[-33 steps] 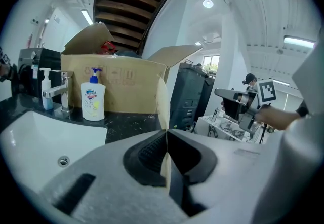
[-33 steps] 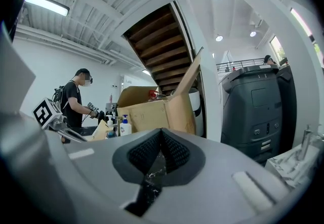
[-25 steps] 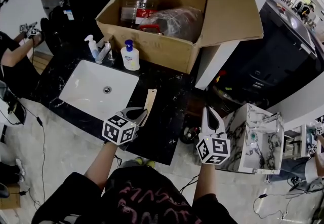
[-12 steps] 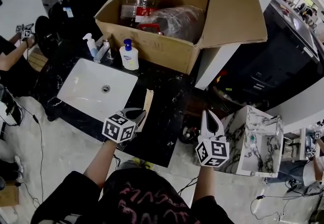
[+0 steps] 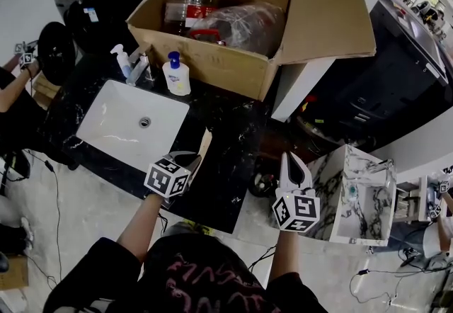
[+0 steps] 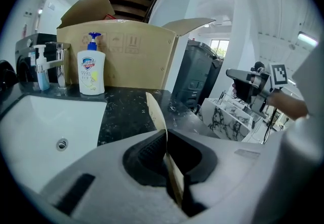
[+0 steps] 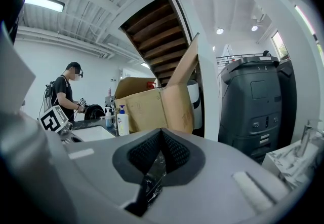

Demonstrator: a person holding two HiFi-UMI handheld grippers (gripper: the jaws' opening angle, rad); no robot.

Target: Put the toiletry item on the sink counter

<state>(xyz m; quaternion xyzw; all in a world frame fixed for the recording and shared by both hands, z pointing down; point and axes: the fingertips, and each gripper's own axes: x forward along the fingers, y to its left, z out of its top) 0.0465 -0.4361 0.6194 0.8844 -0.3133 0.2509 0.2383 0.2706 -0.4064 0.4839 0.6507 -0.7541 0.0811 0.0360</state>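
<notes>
A thin flat tan toiletry item [image 5: 206,142] sticks out forward from my left gripper [image 5: 194,157], which is shut on its near end. It hangs over the front part of the black marble sink counter [image 5: 230,136], right of the white basin [image 5: 107,119]. In the left gripper view the tan item [image 6: 155,110] stands on edge between the jaws of the left gripper [image 6: 165,136]. My right gripper [image 5: 291,156] is off the counter's right end with its jaws closed together and nothing in them; the right gripper view [image 7: 161,132] shows the same.
A white soap bottle with a blue pump [image 5: 175,76], a small blue pump bottle [image 5: 119,61] and a faucet [image 5: 139,67] stand behind the basin. An open cardboard box [image 5: 212,64] fills the counter's back. A marble-patterned cabinet [image 5: 356,193] is at the right. A person's arm [image 5: 13,88] is at far left.
Both grippers keep almost the same place and grip. The head view has drifted, so the counter and box sit slightly higher and further left.
</notes>
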